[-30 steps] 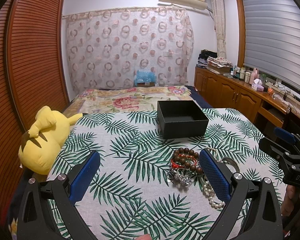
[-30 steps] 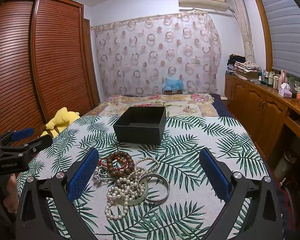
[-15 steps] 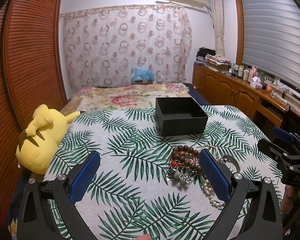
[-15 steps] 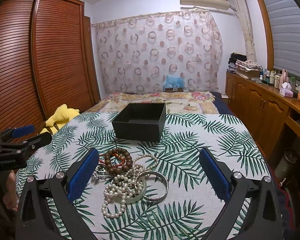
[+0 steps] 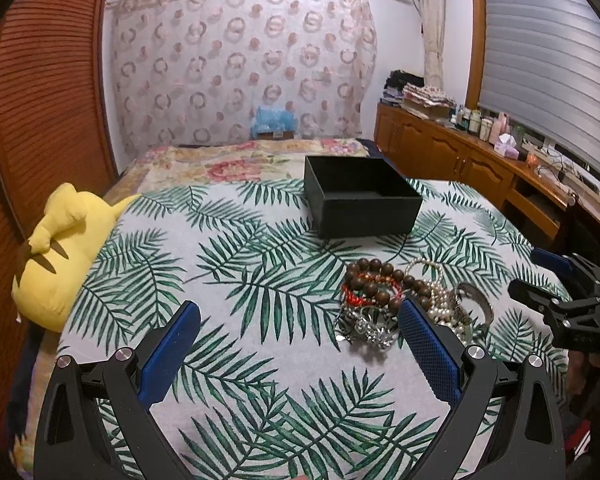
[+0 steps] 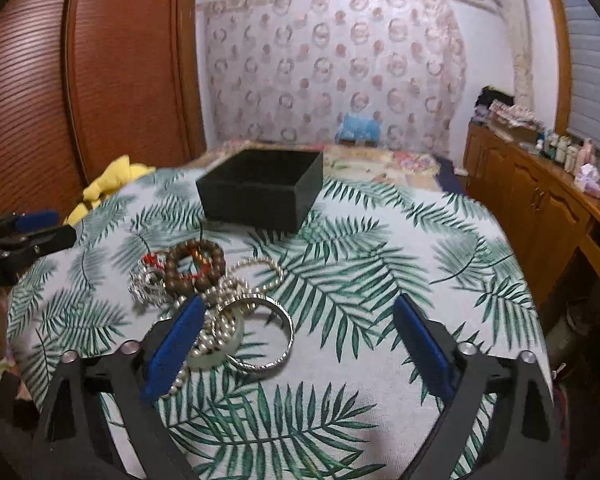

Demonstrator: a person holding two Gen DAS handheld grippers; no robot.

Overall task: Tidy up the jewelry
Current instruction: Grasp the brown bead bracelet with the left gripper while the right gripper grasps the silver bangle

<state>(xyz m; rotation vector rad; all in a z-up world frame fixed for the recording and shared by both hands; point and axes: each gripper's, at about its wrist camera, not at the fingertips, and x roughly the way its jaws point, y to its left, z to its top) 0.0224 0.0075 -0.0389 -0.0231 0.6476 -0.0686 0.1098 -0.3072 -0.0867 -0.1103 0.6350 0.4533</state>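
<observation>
Left wrist view: the left claw [image 5: 298, 328] is spread wide with nothing between its blue pads [image 5: 428, 350], low in the frame above the palm-leaf cloth [image 5: 236, 280] that covers the table. The jewelry pile [image 5: 396, 302] lies right of centre, its near edge partly hidden behind the right-hand pad; whether they touch cannot be told. On top of the pile sits a brown wooden bead bracelet [image 5: 374, 276], with a red cord bracelet [image 5: 354, 298] under it, silver chains at the near side and pearls to the right. The black open box [image 5: 360, 204] stands beyond the pile, upper centre, apart from it. A yellow plush toy [image 5: 56, 256] lies at the left edge. The right claw [image 5: 556, 280] enters at the right edge. Right wrist view: the right claw [image 6: 296, 334] is also wide and holds nothing; its left pad overlaps the pearl necklace [image 6: 220, 320] in the picture. A silver bangle [image 6: 260, 332] lies between the pads, left of centre. The box [image 6: 260, 196] sits upper centre.
</observation>
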